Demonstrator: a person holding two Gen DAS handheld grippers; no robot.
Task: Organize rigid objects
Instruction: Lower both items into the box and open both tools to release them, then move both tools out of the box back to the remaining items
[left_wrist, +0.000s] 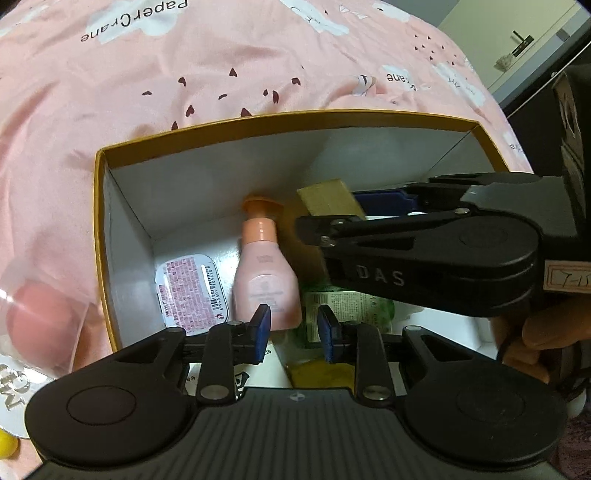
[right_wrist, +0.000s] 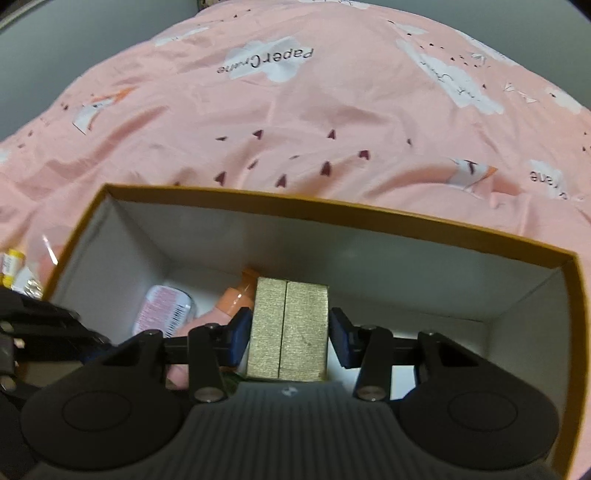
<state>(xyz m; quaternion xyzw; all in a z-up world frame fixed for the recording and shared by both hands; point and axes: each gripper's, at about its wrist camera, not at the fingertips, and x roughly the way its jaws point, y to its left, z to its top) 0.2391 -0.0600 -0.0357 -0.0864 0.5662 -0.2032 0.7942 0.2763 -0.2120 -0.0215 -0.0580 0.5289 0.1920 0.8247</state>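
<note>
A gold-rimmed cardboard box (left_wrist: 99, 206) with white inner walls lies on a pink bedsheet; it also shows in the right wrist view (right_wrist: 369, 216). Inside lie a pink pump bottle (left_wrist: 264, 273), a flat tin with a pink label (left_wrist: 190, 291) and a green packet (left_wrist: 347, 310). My right gripper (right_wrist: 288, 332) is over the box with a gold box (right_wrist: 288, 332) between its blue pads; there is a small gap at the right pad. It also shows in the left wrist view (left_wrist: 328, 201). My left gripper (left_wrist: 295, 330) is open and empty above the box's near side.
A clear round case with a pink sponge (left_wrist: 40, 310) and a silver lettered item (left_wrist: 14, 387) lie left of the box. A small yellow-capped bottle (right_wrist: 13, 264) lies at the far left. A dark cabinet (left_wrist: 546, 74) stands beyond the bed.
</note>
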